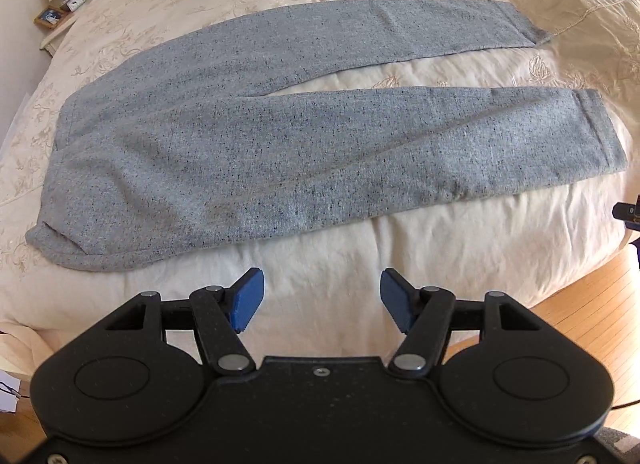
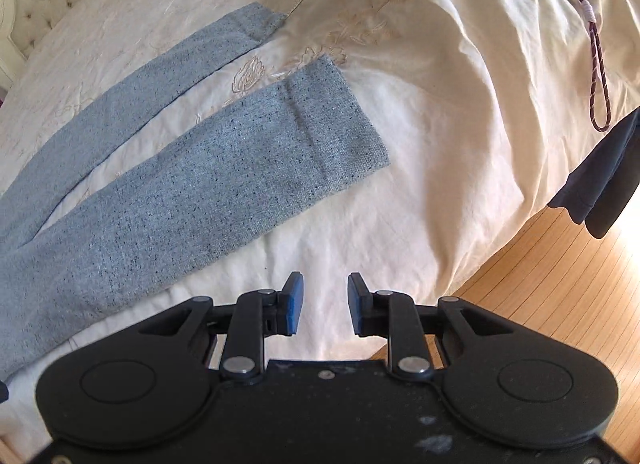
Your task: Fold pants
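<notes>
Beyond both fingers (image 1: 322,300), pants (image 1: 248,135) flat (untouched)

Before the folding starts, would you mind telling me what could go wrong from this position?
1. The pants lie on a soft, rumpled bedspread; a pinch might catch the bedding too.
2. The near leg's cuff sits ahead and left of the right gripper, whose jaws stand apart but narrow, so it might miss the hem.
3. The legs are splayed with a gap; folding without aligning them could leave them crooked. The left gripper is open, holding nothing.
</notes>
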`<action>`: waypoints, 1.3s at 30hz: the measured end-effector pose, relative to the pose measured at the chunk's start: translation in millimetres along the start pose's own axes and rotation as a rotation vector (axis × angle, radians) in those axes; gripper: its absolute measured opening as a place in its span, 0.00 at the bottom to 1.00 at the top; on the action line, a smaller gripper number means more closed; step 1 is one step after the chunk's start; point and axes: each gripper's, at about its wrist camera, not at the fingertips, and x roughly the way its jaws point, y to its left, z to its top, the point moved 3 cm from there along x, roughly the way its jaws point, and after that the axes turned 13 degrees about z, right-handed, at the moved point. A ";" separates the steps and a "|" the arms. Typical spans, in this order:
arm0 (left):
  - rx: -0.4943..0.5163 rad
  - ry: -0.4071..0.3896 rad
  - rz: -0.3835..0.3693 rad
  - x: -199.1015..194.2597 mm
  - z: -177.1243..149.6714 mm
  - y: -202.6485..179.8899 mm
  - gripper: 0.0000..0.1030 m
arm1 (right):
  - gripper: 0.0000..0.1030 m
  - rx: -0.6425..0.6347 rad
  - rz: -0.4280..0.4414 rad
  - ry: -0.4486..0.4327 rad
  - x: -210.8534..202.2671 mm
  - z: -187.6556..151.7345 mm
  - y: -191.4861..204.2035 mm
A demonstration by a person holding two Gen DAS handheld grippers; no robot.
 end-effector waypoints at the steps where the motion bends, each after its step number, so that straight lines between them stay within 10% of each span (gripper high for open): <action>1: 0.007 -0.003 -0.003 -1.5 -2.1 -0.2 0.66 | 0.24 0.002 -0.006 -0.008 -0.2 0.0 0.1; 12: -0.075 0.017 0.046 1.7 15.2 4.8 0.66 | 0.24 0.043 -0.046 0.068 52.3 33.3 -11.5; 24: -0.110 0.048 0.059 7.0 38.4 -23.5 0.66 | 0.28 0.057 0.110 -0.032 58.8 133.4 6.3; 39: -0.099 0.082 0.088 13.5 44.9 -48.9 0.66 | 0.30 0.160 0.134 0.078 55.7 90.1 -42.6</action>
